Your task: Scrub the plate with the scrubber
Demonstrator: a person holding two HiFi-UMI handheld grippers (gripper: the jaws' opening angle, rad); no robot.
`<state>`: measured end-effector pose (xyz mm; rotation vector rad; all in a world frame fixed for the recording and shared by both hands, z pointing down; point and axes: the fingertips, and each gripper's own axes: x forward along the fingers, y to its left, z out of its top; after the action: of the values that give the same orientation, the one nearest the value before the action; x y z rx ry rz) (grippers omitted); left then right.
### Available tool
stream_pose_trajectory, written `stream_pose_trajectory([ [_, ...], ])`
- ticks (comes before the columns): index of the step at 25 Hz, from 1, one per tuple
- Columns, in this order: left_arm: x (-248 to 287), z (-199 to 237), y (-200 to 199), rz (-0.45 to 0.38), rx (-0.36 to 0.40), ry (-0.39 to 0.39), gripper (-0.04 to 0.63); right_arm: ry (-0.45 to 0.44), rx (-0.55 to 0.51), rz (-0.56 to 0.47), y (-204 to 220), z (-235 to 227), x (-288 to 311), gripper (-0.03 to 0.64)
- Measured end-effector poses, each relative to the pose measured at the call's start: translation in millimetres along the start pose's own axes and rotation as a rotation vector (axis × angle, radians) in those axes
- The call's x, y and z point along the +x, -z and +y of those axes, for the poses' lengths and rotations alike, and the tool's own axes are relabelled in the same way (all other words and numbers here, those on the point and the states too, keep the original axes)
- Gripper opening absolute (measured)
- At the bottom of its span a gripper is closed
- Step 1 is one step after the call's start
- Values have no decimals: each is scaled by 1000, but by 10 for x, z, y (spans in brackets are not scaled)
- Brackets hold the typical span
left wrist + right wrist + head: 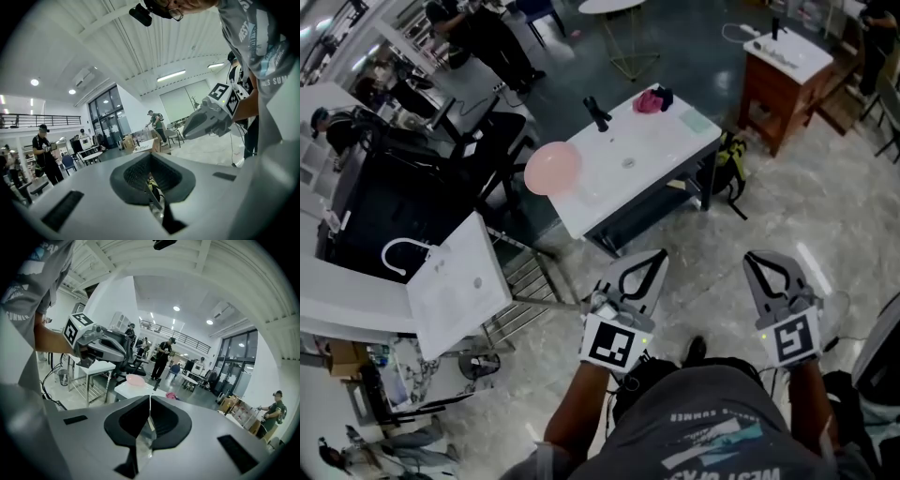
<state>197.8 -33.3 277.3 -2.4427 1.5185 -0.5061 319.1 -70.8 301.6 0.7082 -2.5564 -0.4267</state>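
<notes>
Hovering | left gripper (657,256) jaws closed, empty | right gripper (756,259) jaws closed, empty | plate (552,169) well ahead on table (661,148)

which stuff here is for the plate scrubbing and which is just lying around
For the job: pink plate, pink scrubber (likely), both on the white sink table; left gripper and right gripper, both shut and empty.
Lying about: green pad, backpack under that table, wooden table, second sink unit.
</notes>
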Motion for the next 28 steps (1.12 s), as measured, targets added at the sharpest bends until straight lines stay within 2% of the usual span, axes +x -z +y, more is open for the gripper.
stream_pose_trajectory([
  [5, 126, 220, 19, 30, 34, -28, 2, -29, 22, -34, 17, -164, 276, 32],
  [12, 320, 708, 280, 54, 2, -75, 2, -35, 21, -40, 23, -399, 693, 32],
  [19, 699, 1386, 665, 42, -19, -52, 2, 8, 21, -2, -10, -699, 1340, 32],
  [28, 1138, 2477, 1065, 52, -38, -14, 2, 11, 39, 22, -326, -953, 2452, 32],
])
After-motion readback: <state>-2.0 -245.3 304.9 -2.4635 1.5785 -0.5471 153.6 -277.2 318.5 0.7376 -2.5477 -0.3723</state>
